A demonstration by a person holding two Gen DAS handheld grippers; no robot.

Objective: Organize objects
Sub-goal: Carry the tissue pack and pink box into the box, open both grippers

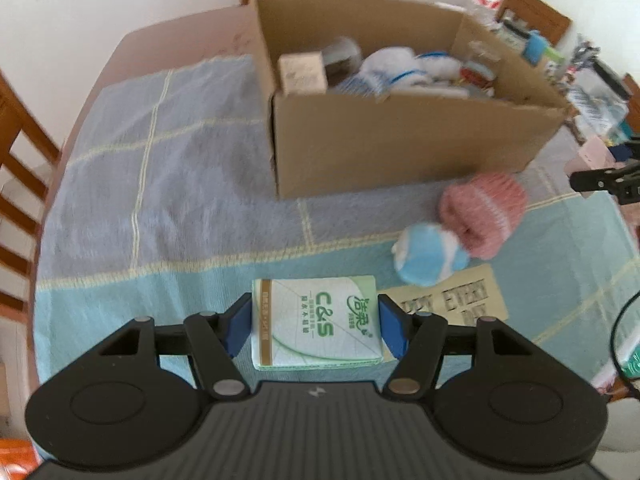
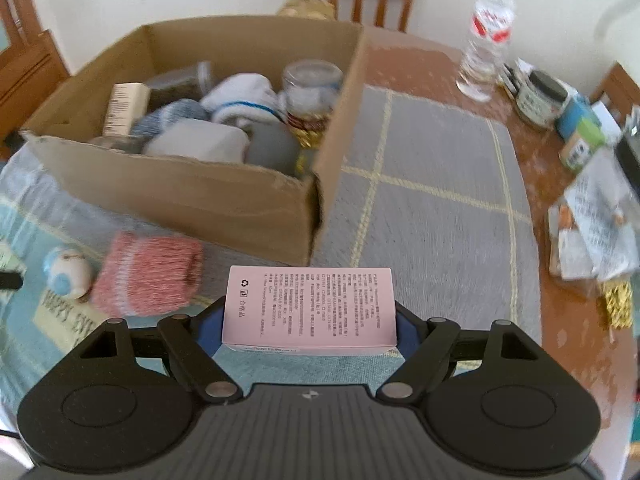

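Observation:
My left gripper (image 1: 316, 326) is shut on a green and white tissue pack (image 1: 316, 320), held above the blue checked cloth. My right gripper (image 2: 310, 320) is shut on a pink printed box (image 2: 310, 308). An open cardboard box (image 1: 400, 152) stands ahead, filled with socks, jars and small cartons; it also shows in the right wrist view (image 2: 180, 196). A rolled pink sock (image 1: 482, 212) and a blue and white sock ball (image 1: 430, 256) lie on the cloth in front of the box. They also show in the right wrist view: the pink sock (image 2: 148, 276), the ball (image 2: 68, 274).
A water bottle (image 2: 486, 36), a dark-lidded jar (image 2: 540, 98) and several packets (image 2: 600, 224) crowd the table's right side. A printed card (image 1: 452, 300) lies on the cloth. Wooden chairs (image 1: 20, 184) stand around the table.

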